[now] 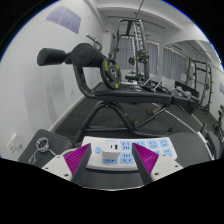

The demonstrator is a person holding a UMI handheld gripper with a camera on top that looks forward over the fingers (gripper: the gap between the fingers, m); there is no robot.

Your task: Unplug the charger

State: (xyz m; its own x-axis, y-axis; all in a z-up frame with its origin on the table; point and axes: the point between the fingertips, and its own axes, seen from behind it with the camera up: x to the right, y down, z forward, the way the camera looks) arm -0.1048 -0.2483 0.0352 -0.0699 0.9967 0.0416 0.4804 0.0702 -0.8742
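Note:
A white power strip (122, 158) with blue-rimmed sockets lies on a grey surface just ahead of my gripper (112, 166). A small white charger (110, 152) is plugged into it near the middle. My fingers are open, and their magenta pads (76, 160) stand at either side of the strip. The charger sits between them with a gap on each side. Nothing is held.
A black treadmill (130, 112) stands beyond the strip. Behind it are a weight rack with a yellow-rimmed plate (110, 72) and a dumbbell rack (190, 95) to the right. A thin cable (40, 150) lies on the surface to the left.

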